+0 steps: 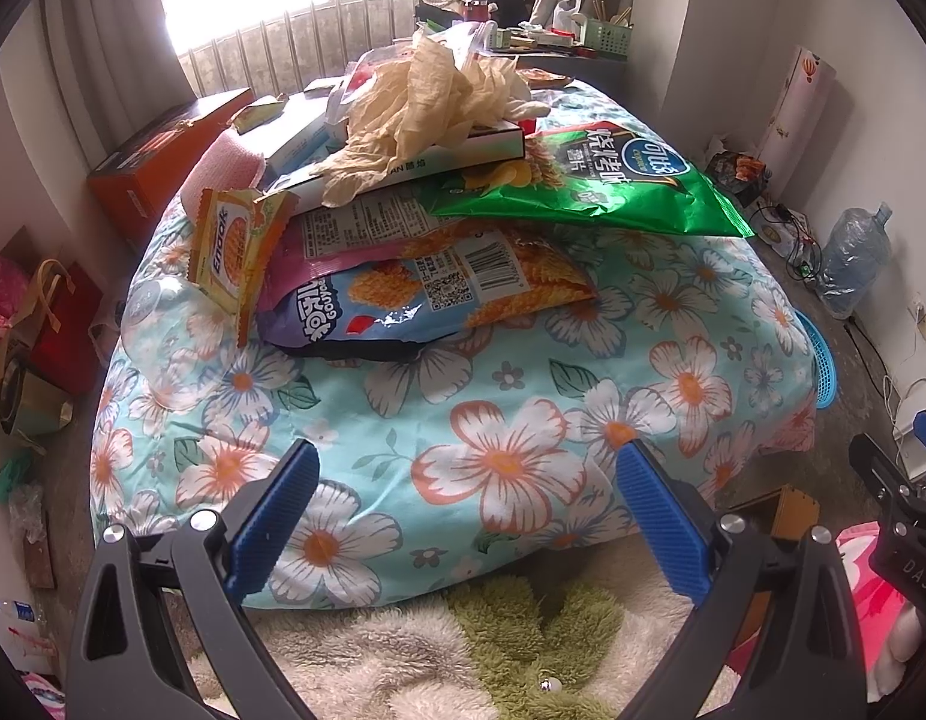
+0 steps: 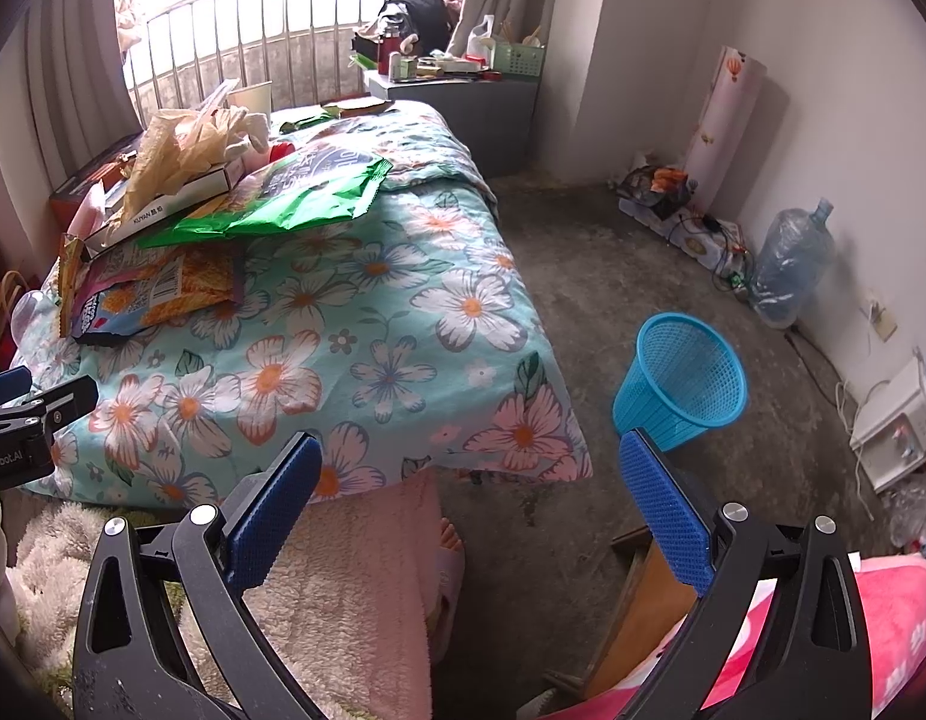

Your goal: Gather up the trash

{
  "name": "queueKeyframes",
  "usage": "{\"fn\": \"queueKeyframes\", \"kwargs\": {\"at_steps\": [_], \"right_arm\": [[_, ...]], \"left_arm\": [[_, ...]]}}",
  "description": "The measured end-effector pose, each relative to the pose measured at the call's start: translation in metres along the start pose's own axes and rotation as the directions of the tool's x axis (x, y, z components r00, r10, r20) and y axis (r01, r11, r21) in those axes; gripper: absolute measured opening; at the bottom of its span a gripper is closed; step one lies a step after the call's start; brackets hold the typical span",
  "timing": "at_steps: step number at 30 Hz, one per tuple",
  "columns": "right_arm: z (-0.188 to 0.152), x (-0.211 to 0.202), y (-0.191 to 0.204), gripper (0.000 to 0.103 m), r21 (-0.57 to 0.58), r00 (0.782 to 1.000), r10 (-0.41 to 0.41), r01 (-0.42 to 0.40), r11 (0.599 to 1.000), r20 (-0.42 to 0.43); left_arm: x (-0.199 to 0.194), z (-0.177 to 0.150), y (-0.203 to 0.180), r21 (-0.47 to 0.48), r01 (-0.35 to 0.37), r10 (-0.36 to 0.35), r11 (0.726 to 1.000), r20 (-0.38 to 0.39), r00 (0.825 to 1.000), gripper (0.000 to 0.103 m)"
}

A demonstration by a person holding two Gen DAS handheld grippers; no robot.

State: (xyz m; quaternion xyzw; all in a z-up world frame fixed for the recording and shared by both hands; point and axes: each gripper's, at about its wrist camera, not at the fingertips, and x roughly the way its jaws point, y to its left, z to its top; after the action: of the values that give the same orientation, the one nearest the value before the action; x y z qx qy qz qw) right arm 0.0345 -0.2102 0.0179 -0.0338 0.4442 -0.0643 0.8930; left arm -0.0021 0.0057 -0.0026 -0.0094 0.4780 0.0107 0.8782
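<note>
A heap of trash lies on the flowered bedcover (image 1: 505, 420): a green chip bag (image 1: 589, 180), a blue and orange snack bag (image 1: 427, 294), a yellow Endok wrapper (image 1: 235, 246), crumpled tan paper (image 1: 427, 102) on a flat box (image 1: 403, 168), and a clear plastic cup (image 1: 157, 336). My left gripper (image 1: 469, 516) hangs open over the bed's near edge, short of the heap. My right gripper (image 2: 469, 516) is open too, above the floor beside the bed. A blue mesh bin (image 2: 685, 378) stands empty on the floor just beyond its right finger. The green bag (image 2: 295, 198) also shows at upper left.
An orange box (image 1: 157, 162) sits left of the bed, with gift bags (image 1: 49, 324) below it. A big water bottle (image 2: 787, 264) and cables line the right wall. A cluttered grey cabinet (image 2: 463, 96) stands by the window. Fluffy rugs (image 2: 355, 588) lie under the grippers.
</note>
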Motion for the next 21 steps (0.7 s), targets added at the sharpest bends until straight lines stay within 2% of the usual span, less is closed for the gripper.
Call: {"fn": "queueKeyframes", "kwargs": {"at_steps": [21], "right_arm": [[0.0018, 0.0019, 0.0012, 0.095, 0.0, 1.0, 0.003, -0.003, 1.0, -0.001]], "left_arm": [[0.0035, 0.0013, 0.0073, -0.004, -0.003, 0.003, 1.0, -0.001, 1.0, 0.097]]}}
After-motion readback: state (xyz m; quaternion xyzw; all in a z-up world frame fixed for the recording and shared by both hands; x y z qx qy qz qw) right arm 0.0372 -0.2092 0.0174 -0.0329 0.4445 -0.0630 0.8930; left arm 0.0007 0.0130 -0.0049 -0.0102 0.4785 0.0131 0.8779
